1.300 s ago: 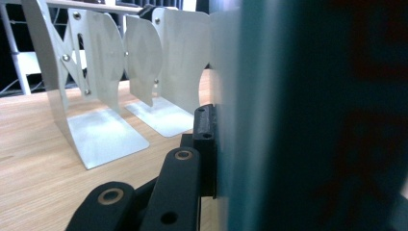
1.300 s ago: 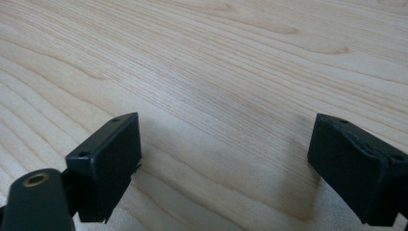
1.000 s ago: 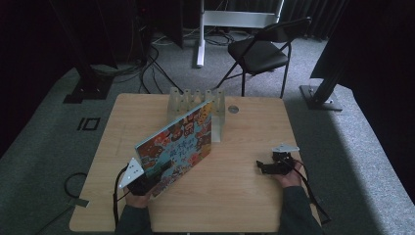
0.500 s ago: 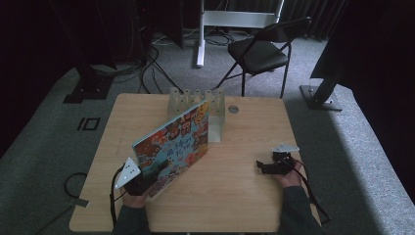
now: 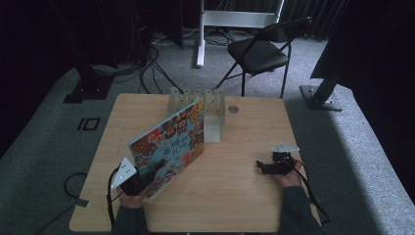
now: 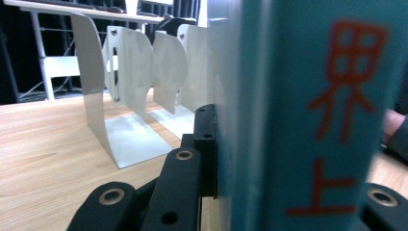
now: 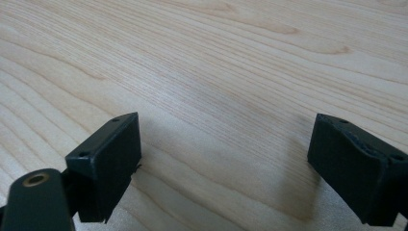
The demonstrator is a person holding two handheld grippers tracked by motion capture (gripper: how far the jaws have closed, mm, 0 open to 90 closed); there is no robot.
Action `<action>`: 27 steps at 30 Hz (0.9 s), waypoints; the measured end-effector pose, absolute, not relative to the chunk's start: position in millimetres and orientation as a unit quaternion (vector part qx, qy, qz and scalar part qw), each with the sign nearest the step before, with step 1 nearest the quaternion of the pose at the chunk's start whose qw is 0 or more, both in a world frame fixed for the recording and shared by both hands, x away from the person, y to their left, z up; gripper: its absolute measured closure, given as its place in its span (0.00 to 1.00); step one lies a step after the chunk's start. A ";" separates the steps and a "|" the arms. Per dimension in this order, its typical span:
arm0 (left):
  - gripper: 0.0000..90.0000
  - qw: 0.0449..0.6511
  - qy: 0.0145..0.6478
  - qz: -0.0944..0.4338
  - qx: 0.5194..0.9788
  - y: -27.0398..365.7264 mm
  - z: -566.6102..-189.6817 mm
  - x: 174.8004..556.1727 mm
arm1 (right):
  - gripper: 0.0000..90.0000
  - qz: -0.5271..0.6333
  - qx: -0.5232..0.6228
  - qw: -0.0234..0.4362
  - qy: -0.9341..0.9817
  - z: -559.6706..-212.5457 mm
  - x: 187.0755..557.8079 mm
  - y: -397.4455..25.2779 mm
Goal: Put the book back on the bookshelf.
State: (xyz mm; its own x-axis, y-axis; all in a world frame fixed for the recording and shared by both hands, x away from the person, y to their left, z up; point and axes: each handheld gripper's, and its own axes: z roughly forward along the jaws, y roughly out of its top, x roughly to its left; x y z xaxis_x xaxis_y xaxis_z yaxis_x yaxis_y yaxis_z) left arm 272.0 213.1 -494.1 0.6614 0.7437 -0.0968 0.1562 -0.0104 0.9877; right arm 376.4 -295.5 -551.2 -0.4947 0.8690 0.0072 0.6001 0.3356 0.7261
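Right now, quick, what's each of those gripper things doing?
Left gripper: shut on the colourful book, gripping its teal spine.
Right gripper: open, holding nothing, low over the bare wooden table.

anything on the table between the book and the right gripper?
Nothing: in the high view, bare wood separates the book held by the left gripper from the right gripper.

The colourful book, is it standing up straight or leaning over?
Leaning. The book tilts back on its lower edge, held at one corner by the left gripper.
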 end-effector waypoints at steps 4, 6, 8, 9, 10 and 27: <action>0.90 0.615 0.342 0.245 0.667 215.0 -492.9 271.7 | 0.12 0.343 0.463 0.196 0.793 -551.2 376.5 -295.5; 0.90 0.614 0.345 0.247 0.665 215.9 -492.4 271.3 | 0.12 0.343 0.463 0.196 0.793 -551.2 376.5 -295.5; 0.90 0.615 0.345 0.245 0.666 217.7 -492.2 271.4 | 0.12 0.343 0.463 0.196 0.793 -551.2 376.5 -295.5; 0.90 0.615 0.345 0.244 0.665 218.3 -492.1 271.3 | 0.12 0.344 0.462 0.196 0.794 -551.2 376.6 -295.5; 0.90 0.616 0.346 0.244 0.664 218.5 -492.1 271.1 | 0.12 0.344 0.462 0.196 0.794 -551.2 376.6 -295.6; 0.90 0.609 0.382 0.278 0.637 220.8 -481.9 270.1 | 0.12 0.344 0.462 0.196 0.794 -551.2 376.7 -295.5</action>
